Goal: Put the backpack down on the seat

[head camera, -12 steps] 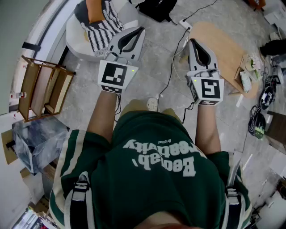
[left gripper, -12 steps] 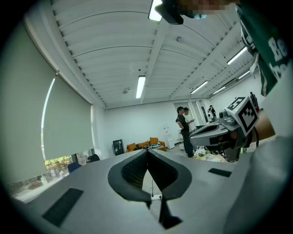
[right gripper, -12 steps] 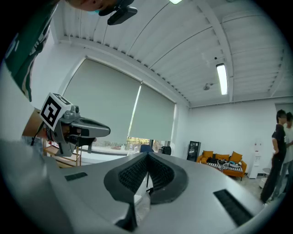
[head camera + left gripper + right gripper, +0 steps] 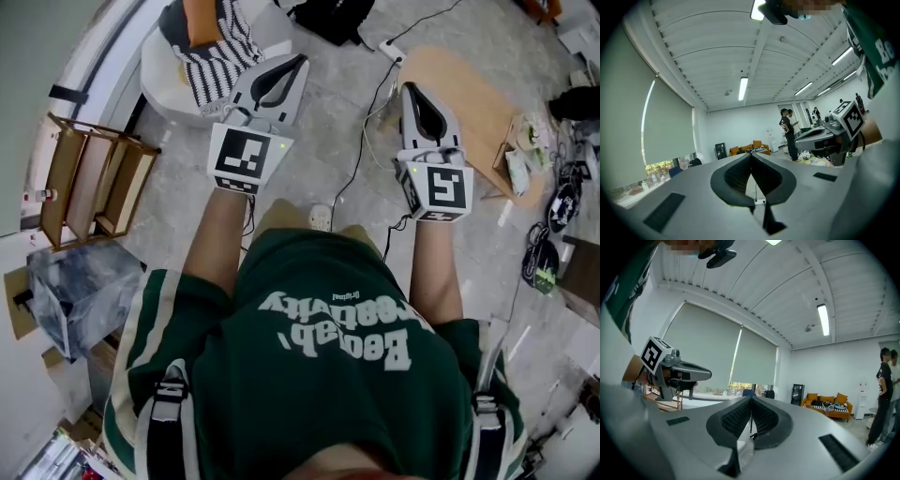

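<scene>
The backpack (image 4: pixel 165 412) shows only by its shoulder straps, apparently worn on the person's back, well apart from the white seat (image 4: pixel 155 82). Almost nothing has shifted in the last half second: left gripper (image 4: pixel 298 62) and right gripper (image 4: pixel 409 89) hover level, fingers closed on nothing. Unloading looks unstarted.

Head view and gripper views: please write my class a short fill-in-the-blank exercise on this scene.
The grey left claw and grey right claw both hold their jaws ____, with nothing between.
The black-and-white striped cloth lies on the round white seat, ahead of the ____ claw.
The person's shirt is dark ____.
Missing: shut; left; green.
</scene>
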`<state>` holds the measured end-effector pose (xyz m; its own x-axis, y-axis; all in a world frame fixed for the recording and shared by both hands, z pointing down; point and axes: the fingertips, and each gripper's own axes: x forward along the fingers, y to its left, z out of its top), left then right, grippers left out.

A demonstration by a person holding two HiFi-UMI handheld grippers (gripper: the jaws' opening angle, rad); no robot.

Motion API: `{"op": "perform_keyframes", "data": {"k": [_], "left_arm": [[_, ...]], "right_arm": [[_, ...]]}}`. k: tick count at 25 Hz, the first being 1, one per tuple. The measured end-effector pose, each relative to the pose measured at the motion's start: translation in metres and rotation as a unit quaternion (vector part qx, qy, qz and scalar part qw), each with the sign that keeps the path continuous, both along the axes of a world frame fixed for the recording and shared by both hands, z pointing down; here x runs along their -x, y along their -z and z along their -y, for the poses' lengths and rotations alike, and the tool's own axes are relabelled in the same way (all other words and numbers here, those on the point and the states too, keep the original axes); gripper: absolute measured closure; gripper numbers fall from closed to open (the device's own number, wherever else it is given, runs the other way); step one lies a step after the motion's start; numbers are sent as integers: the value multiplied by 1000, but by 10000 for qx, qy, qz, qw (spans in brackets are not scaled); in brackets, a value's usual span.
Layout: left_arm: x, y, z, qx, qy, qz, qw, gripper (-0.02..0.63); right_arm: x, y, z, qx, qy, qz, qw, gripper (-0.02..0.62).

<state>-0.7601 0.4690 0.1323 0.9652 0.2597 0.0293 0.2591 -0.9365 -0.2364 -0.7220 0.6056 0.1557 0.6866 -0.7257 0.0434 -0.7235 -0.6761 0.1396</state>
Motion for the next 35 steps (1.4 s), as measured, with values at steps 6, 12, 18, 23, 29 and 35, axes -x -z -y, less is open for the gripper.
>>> {"op": "perform_keyframes", "data": {"k": [6,12,18,23,29,35], "left_arm": [[-8,0,-2,-15,-31,0,10000,588],[-43,-2,14,99,-160,41,9998,588],[-110,-15,53,261,-311,20,9992,588],[-175,-24,99,23,-377,85,9993,588],[-239,-20,142,-20,-733,95,9973,588],[-279,-28,178,121,-842,118,9963,588]], "right_arm": [[-8,-1,-5,-66,-77,7,9999,561],[-39,-9,7,-137,-174,121,9997,561],[-103,-21,49,-126,-292,235,9992,561],[-166,-19,104,-70,-331,242,9991,561],[-232,-21,161,109,-435,293,9986,561],[-272,-24,193,183,-550,291,9979,561]]}}
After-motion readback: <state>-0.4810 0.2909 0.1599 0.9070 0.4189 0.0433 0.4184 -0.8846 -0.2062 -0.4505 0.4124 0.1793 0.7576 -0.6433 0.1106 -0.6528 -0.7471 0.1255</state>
